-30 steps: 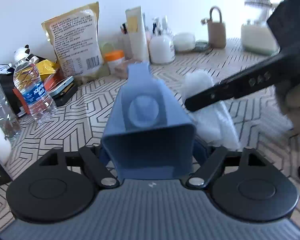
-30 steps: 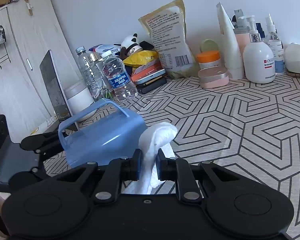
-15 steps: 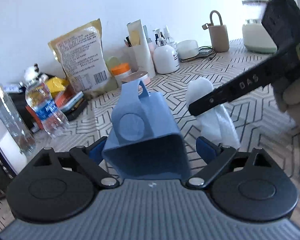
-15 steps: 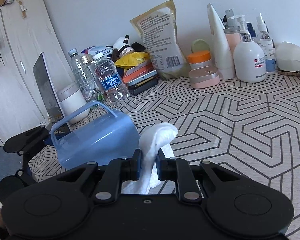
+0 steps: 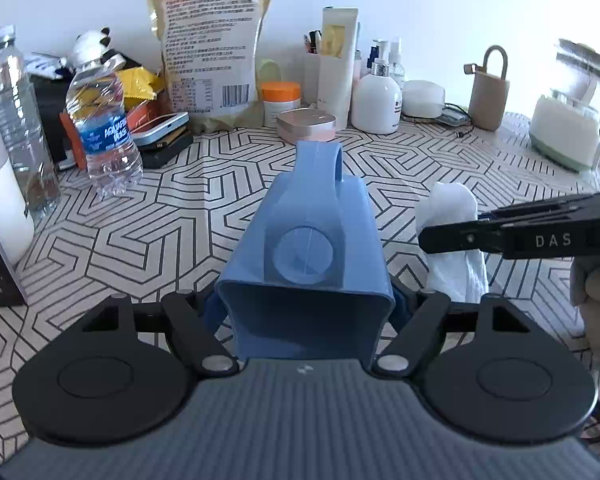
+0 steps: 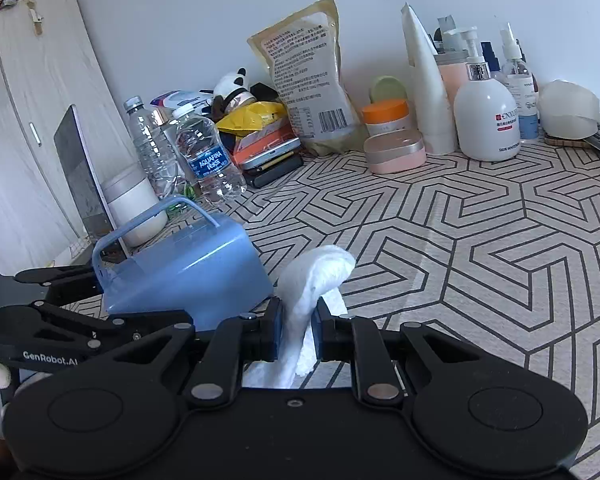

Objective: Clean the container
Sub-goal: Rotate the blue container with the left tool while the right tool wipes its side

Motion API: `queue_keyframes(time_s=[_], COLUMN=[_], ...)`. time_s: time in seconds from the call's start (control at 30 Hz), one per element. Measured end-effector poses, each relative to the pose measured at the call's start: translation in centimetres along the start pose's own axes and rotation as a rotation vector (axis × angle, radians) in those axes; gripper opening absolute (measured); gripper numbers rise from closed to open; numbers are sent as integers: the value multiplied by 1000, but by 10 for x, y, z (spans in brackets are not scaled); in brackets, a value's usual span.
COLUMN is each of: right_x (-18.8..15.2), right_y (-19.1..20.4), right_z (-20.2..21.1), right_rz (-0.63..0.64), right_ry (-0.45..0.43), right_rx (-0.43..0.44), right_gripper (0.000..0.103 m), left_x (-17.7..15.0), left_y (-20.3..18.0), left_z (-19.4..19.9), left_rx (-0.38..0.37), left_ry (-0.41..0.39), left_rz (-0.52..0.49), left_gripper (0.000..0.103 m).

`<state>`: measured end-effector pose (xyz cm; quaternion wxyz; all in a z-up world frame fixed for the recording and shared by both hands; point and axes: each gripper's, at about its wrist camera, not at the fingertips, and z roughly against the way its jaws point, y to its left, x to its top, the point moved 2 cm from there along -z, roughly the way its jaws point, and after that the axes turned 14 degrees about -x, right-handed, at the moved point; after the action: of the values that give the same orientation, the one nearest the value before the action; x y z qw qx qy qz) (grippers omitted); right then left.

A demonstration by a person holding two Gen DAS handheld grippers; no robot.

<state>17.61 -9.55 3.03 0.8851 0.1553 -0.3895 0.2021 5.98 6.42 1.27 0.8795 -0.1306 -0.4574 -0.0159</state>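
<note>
Two sets of tongs share the work. Low in the centre of the left wrist view, the left tongs [image 5: 306, 312] are spread wide and clamp the blue container [image 5: 308, 256] by its sides, holding it tipped on its side above the patterned counter [image 5: 188, 216], handle toward the far clutter; the grip steadies it and offers its walls to the wiper. The right tongs [image 6: 296, 334], low in the centre of their own view, pinch narrowly on a folded white cloth [image 6: 314, 280], its rounded end poking forward just beside the container's base. Whether cloth and plastic touch, I cannot tell. No dirt shows on the walls in view.
</note>
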Motion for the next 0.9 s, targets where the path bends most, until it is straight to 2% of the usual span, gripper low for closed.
queue_keyframes(time_s=[0.27,0.4,0.9], right_x=[1,2,3], right_y=[-2,-10,-15], right_z=[2,1,3], right_rz=[-9,-41,-62], right_ry=[-12,-9,-24], right_rx=[-2,-47,-49], right_gripper=[20,21,21], left_x=[-1,-2,-8], left_y=[14,20,45], left_z=[1,2,2], left_rx=[-126,-189,-292], left_ry=[-24,-36,-79], left_rz=[149,224,399], left_gripper=[74,74,76])
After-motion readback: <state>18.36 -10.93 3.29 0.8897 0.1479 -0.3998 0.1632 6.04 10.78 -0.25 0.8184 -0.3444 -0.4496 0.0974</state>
